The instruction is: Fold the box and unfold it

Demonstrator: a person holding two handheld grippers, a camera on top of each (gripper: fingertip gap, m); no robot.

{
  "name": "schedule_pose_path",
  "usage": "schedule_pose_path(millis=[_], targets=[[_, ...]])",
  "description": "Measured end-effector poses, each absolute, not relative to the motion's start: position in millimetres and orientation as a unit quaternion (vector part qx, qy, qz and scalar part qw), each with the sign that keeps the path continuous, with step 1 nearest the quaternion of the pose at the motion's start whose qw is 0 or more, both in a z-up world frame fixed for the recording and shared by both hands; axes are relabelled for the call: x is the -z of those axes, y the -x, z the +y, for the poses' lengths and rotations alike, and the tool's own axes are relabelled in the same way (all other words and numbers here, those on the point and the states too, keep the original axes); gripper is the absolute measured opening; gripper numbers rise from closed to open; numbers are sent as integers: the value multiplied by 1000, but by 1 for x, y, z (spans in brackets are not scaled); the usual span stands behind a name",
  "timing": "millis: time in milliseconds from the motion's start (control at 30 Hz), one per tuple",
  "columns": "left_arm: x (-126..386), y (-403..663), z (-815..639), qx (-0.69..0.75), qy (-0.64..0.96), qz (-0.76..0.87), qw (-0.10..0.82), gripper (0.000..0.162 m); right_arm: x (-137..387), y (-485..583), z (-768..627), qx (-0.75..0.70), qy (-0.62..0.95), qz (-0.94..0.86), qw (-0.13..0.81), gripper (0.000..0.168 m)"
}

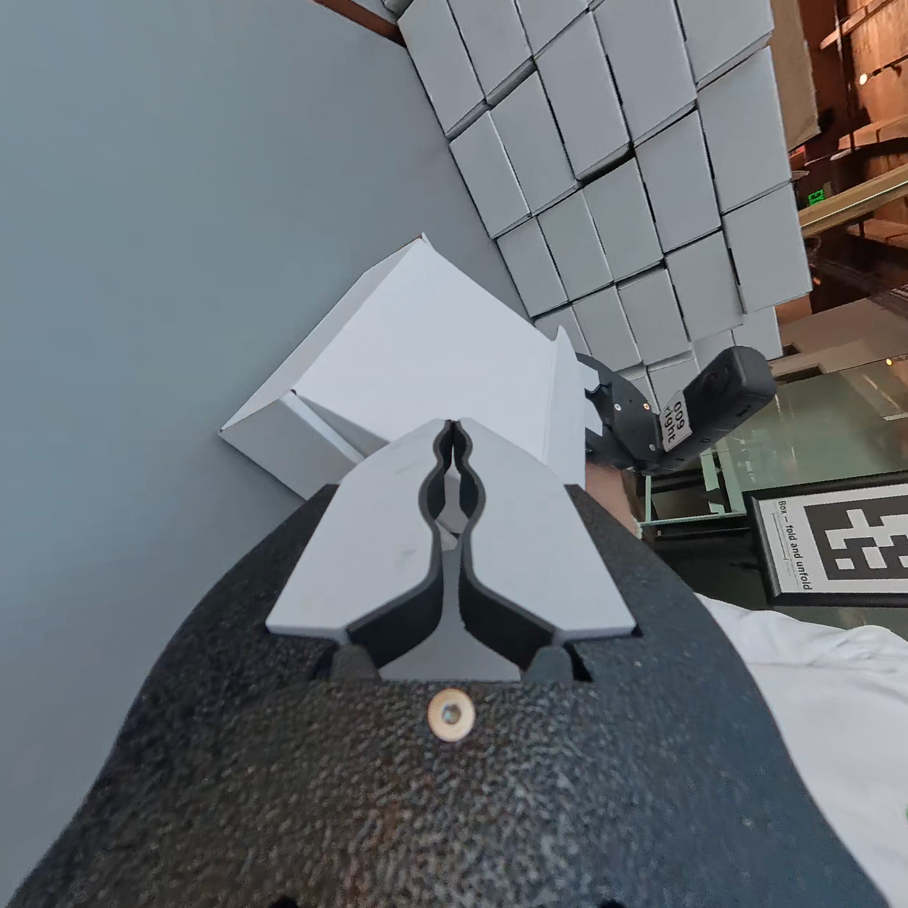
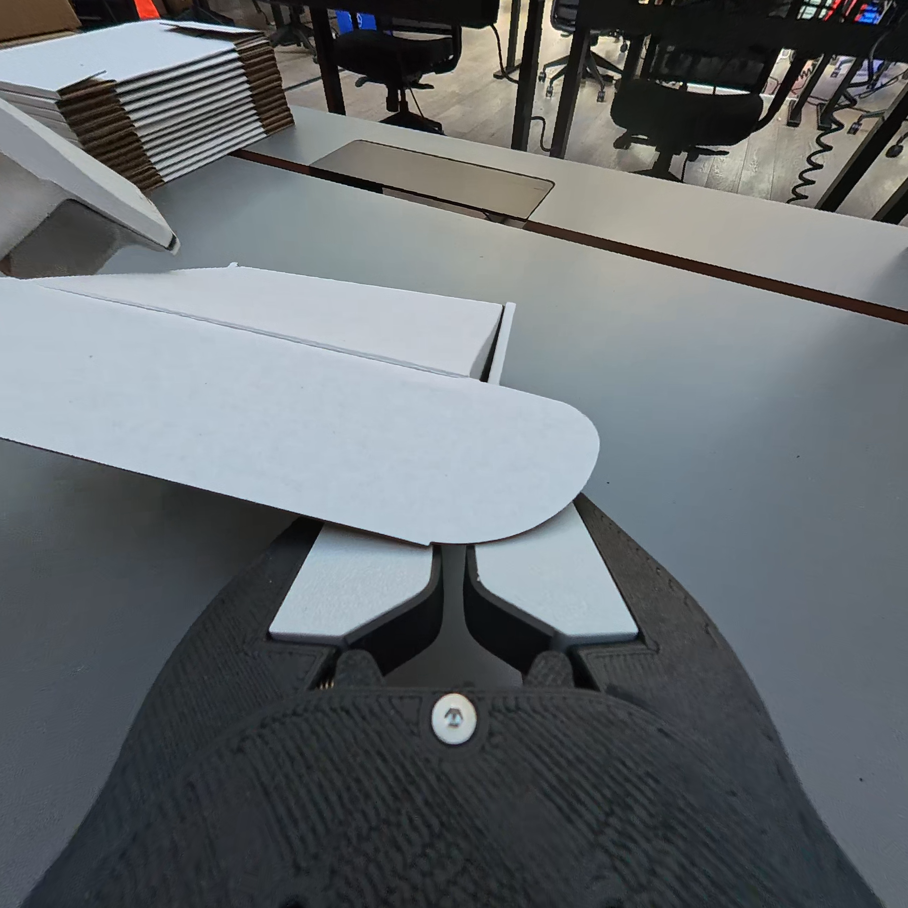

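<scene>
A white cardboard box (image 1: pixel 417 354) lies on the grey table (image 1: pixel 147 245), partly folded. In the right wrist view the box (image 2: pixel 344 319) has a long flap with a rounded end (image 2: pixel 344 452) sticking out toward me. The flap lies over my right gripper (image 2: pixel 454 555) and hides its tips. The visible parts of its fingers (image 2: pixel 535 580) stand close together, with nothing between them. My left gripper (image 1: pixel 452 435) is shut and empty, with its tips at the near side of the box. The right gripper (image 1: pixel 634 422) shows beyond the box in the left wrist view.
A wall of stacked white boxes (image 1: pixel 614 172) stands behind the work area. A stack of flat cardboard blanks (image 2: pixel 147 98) lies at the far left of the table. A framed sign (image 1: pixel 835 535) stands nearby. Office chairs (image 2: pixel 688 108) and desks lie beyond the table edge.
</scene>
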State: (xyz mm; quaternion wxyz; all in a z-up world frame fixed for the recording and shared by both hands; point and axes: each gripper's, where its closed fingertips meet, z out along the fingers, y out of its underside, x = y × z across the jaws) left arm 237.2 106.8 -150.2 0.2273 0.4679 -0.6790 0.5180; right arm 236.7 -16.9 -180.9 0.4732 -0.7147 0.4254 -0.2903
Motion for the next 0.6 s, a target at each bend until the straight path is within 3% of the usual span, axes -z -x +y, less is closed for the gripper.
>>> schedule_pose_path(millis=[133, 300, 467, 600], targets=[[166, -237, 109, -502, -478, -694, 196, 0, 177, -227, -18, 272, 733, 379, 495, 4], [180, -234, 111, -473, -478, -726, 143, 0, 189, -173, -32, 130, 771, 381, 493, 18], [182, -234, 107, -463, -464, -749, 99, 0, 180, -135, -59, 64, 806, 374, 454, 0], [184, -235, 107, -439, -457, -770, 66, 0, 129, -167, -49, 153, 791, 327, 494, 0]])
